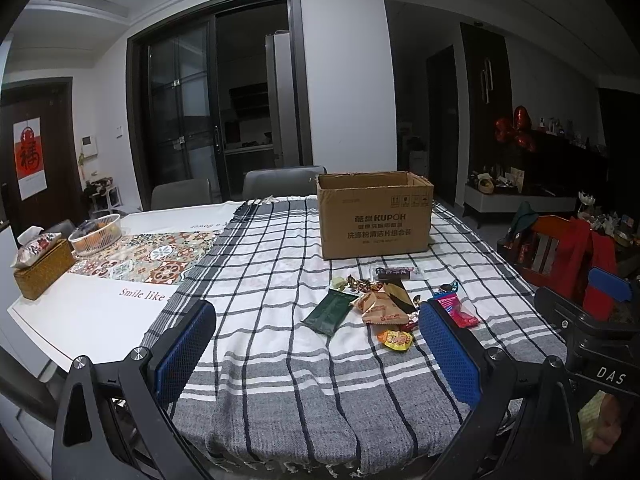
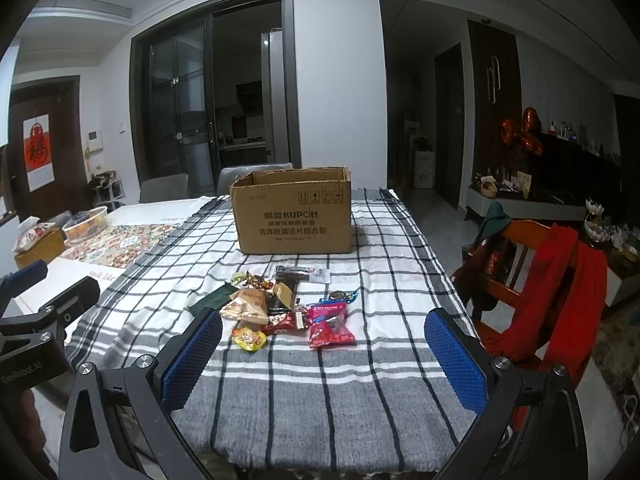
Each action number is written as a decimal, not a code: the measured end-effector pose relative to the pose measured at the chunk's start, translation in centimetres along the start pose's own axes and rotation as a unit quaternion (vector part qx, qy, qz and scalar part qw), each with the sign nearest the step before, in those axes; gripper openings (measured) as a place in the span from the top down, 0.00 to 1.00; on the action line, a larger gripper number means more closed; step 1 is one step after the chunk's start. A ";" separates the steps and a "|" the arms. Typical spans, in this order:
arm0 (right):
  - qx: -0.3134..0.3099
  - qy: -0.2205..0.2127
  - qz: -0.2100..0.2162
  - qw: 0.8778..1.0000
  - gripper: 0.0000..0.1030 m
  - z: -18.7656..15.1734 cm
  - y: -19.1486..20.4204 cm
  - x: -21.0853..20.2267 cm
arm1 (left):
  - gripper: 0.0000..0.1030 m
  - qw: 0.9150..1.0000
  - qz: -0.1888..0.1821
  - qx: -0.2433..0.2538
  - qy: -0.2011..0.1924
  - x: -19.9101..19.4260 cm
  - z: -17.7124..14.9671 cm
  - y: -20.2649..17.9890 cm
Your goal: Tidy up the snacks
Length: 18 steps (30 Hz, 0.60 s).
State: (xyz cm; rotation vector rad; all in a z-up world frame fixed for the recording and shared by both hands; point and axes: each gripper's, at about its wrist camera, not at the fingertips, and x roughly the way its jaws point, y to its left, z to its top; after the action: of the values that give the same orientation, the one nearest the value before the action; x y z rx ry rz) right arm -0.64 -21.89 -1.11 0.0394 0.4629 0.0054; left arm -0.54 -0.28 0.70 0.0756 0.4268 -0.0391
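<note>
A loose heap of small snack packets [image 2: 280, 308] lies on the checked grey, white and black tablecloth [image 2: 320, 392], just below the middle of the right wrist frame. In it, a dark green flat pouch [image 1: 330, 311] sits at the left edge, a tan crinkled packet with orange print [image 1: 382, 308] is beside it, a small yellow and orange sachet [image 2: 249, 338] lies nearest the camera, and a bright pink wrapper [image 2: 330, 330] lies at the right. Several foil-wrapped sweets and a dark packet lie at the far side of the heap; their print is too small to read.

Behind the heap, near the frame's centre, stands an open brown cardboard box [image 2: 294, 216] with black lettering, upright on the cloth and apart from the snacks.

The left gripper [image 1: 316, 360] has its blue-padded fingers spread wide and holds nothing; the heap shows between and beyond them. The right gripper [image 2: 324, 360] is likewise spread wide and empty, low over the near end of the cloth.

At the left of the frame are a patterned tile-print runner [image 1: 148, 256], a woven tissue box [image 1: 40, 268] and a white wire basket [image 1: 96, 232]. At the right, a red garment [image 2: 560, 292] hangs over a wooden chair [image 2: 512, 264].
</note>
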 end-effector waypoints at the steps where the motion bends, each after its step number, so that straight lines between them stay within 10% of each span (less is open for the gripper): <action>1: 0.000 0.000 0.000 1.000 0.01 0.1 0.0 0.0 | 0.00 1.000 0.000 0.000 0.000 0.0 0.0 0.0; 18: -0.001 -0.001 0.000 1.000 0.01 0.0 0.0 0.0 | 0.00 1.000 0.000 0.000 -0.001 0.0 -0.1 0.0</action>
State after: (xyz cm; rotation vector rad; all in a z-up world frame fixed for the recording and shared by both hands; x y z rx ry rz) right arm -0.64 -21.90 -1.12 0.0378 0.4604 0.0055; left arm -0.60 -0.25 0.66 0.0745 0.4245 -0.0398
